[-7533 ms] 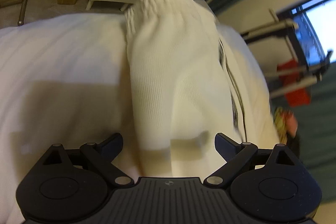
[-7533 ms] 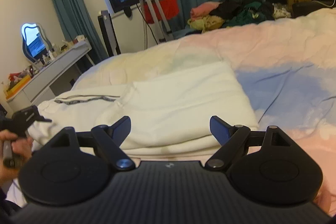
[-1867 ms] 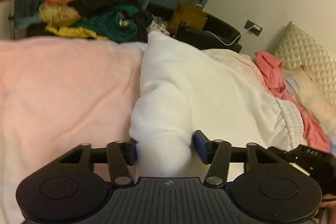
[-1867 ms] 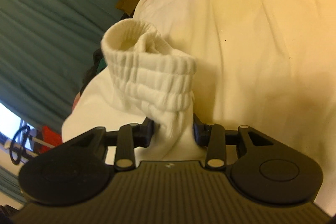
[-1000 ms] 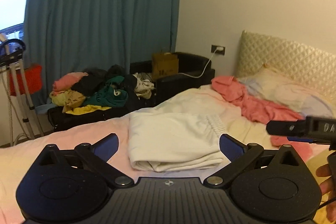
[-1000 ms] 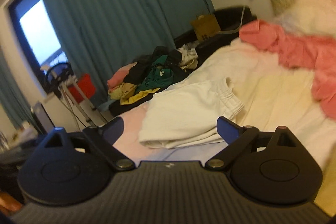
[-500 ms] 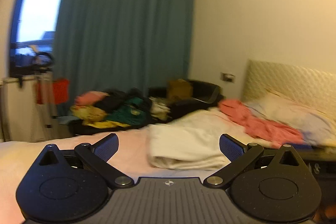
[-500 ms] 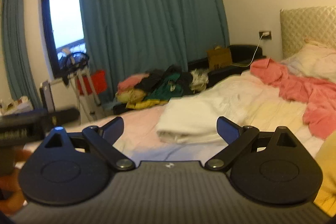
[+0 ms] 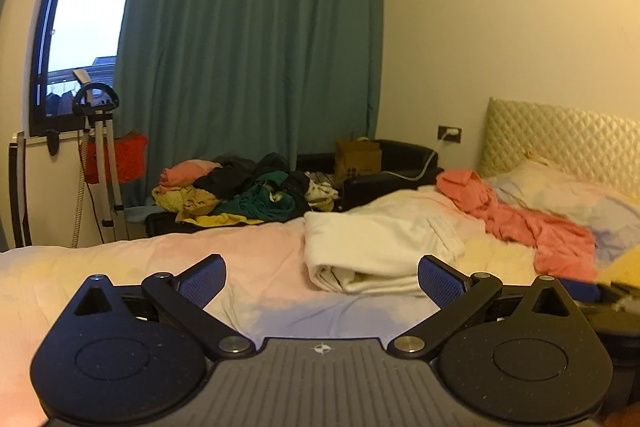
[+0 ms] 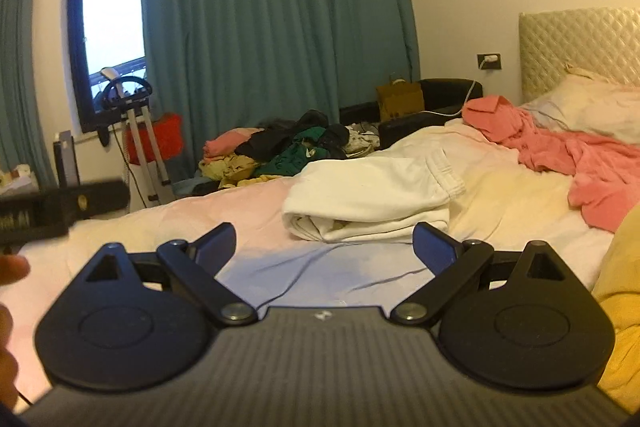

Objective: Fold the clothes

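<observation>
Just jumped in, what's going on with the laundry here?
Both tools are open and hold nothing: the left tool and right tool hang above the bed, short of the white garment. It lies folded on the bedspread. A pink garment lies unfolded beyond it, near the pillow.

White garment (image 9: 376,247) (image 10: 372,195) ahead of me: folded into thick flat bundle, lying on bed. Rolled fold edge faces me, layers visible at left end. Ribbed elastic cuff at right side. Crumpled pink garment (image 9: 528,223) (image 10: 560,151) lies unfolded beyond, near pillow.
</observation>
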A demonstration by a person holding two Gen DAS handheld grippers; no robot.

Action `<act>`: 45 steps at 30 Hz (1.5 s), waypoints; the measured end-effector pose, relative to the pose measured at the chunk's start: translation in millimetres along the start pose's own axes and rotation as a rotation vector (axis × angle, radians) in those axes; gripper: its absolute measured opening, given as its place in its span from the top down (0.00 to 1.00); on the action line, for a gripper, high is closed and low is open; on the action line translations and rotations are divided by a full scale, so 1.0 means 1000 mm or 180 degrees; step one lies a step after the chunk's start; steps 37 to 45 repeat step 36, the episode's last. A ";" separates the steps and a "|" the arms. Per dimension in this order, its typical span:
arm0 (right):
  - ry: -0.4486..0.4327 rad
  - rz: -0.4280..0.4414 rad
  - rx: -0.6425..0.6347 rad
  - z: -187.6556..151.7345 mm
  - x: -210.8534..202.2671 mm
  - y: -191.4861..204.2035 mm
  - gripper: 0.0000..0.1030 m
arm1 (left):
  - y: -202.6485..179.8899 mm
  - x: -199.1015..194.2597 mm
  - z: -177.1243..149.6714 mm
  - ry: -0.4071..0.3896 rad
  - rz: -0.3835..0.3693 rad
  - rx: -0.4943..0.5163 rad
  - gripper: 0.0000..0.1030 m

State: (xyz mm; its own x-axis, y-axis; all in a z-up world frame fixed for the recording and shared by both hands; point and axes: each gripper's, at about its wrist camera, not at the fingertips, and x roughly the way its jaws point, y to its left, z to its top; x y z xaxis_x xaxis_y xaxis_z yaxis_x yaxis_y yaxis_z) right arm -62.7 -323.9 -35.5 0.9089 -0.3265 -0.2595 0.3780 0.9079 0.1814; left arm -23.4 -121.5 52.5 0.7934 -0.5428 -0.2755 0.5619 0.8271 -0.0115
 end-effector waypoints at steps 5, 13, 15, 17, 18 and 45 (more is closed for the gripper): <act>-0.0084 -0.0081 -0.0021 -0.004 -0.003 0.000 0.06 | -0.004 0.011 -0.009 0.0085 -0.0004 -0.0009 0.00; -0.0049 -0.0128 -0.0209 -0.007 -0.004 0.009 0.06 | 0.002 0.017 -0.012 0.0123 0.0058 0.0011 0.00; -0.0044 -0.0134 -0.0154 -0.006 -0.003 0.006 0.06 | 0.004 0.016 -0.013 0.0129 0.0070 -0.0012 0.00; -0.0031 -0.0141 -0.0102 -0.006 -0.002 0.004 0.06 | 0.008 0.017 -0.013 0.0137 0.0069 -0.0043 0.00; -0.0022 -0.0135 -0.0087 -0.006 -0.002 0.004 0.06 | 0.010 0.017 -0.013 0.0145 0.0069 -0.0060 0.00; 0.0031 -0.0118 -0.0050 -0.004 0.000 0.003 0.06 | 0.018 0.013 -0.009 0.0154 0.0075 -0.0154 0.00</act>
